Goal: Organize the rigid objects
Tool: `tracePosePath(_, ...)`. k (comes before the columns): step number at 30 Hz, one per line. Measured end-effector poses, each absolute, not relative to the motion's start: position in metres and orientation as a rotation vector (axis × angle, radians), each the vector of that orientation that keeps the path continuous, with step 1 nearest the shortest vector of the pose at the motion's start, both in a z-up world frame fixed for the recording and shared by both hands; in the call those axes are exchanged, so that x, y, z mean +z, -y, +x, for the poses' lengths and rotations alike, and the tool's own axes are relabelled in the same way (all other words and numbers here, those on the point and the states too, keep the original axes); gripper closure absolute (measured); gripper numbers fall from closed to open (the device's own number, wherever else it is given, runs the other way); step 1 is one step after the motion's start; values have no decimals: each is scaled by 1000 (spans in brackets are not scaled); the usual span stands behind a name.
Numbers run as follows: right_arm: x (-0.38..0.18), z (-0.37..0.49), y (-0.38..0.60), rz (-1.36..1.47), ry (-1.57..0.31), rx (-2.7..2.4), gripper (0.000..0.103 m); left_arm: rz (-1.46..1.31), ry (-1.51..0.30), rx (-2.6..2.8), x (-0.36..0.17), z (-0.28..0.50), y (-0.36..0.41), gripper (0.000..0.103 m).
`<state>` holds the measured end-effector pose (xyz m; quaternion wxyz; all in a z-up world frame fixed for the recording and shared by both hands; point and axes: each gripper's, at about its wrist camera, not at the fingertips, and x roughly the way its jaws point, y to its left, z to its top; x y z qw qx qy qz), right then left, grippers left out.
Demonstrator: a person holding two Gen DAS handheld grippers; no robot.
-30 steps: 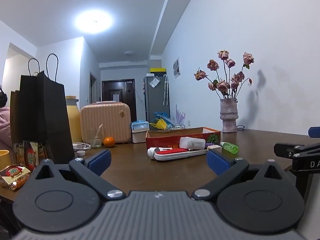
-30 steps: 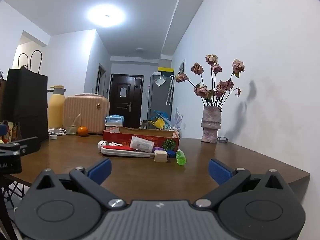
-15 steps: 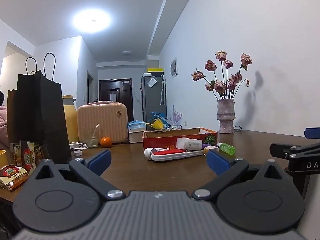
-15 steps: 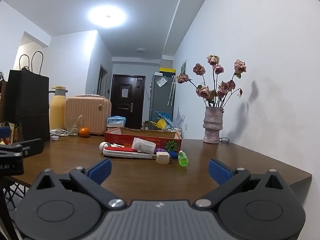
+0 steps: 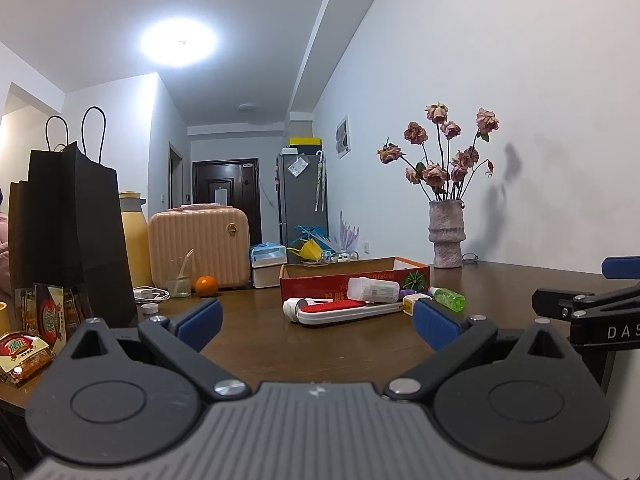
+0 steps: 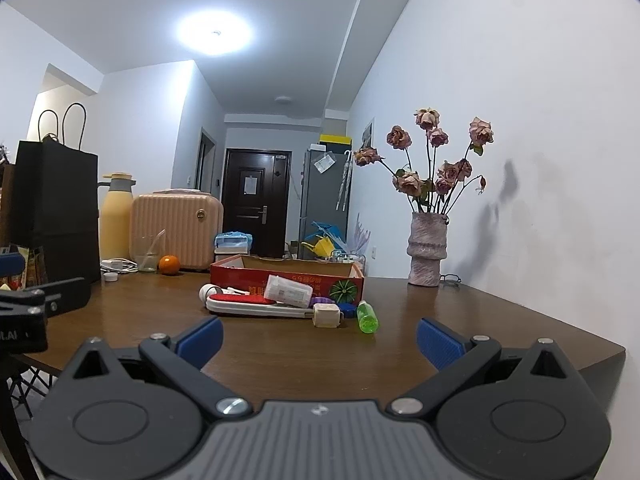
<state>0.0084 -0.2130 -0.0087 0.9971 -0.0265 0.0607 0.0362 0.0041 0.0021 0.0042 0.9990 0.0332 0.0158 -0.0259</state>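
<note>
Two grippers hovered at the near edge of the brown table (image 6: 500, 320), and we held both with jaws spread wide and nothing between them: the left gripper (image 5: 316, 322) and the right gripper (image 6: 318, 338). Well beyond them, near the table's middle, lay the clutter. A red box (image 6: 288, 276) sat farthest, open at the top. Just in front of it we saw a long white tray (image 6: 260, 308) with a red pad, and a clear bottle (image 6: 288, 291) tilted across the tray's right part. At the tray's right end stood a small beige cube (image 6: 327, 315), and just right of that lay a green bottle (image 6: 367, 317) on its side. Purple and blue bits sat between cube and box; we could not tell what they were. Far right stood a vase (image 6: 427, 250) of dried roses; far left, an orange (image 6: 169, 265) and a black bag (image 6: 56, 208).
</note>
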Motion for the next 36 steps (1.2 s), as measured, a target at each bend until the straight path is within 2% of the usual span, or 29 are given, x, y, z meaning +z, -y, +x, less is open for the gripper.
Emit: tracePosePath(36, -8, 9, 213, -48, -128, 75, 0, 60, -32, -55, 4, 6, -3, 0)
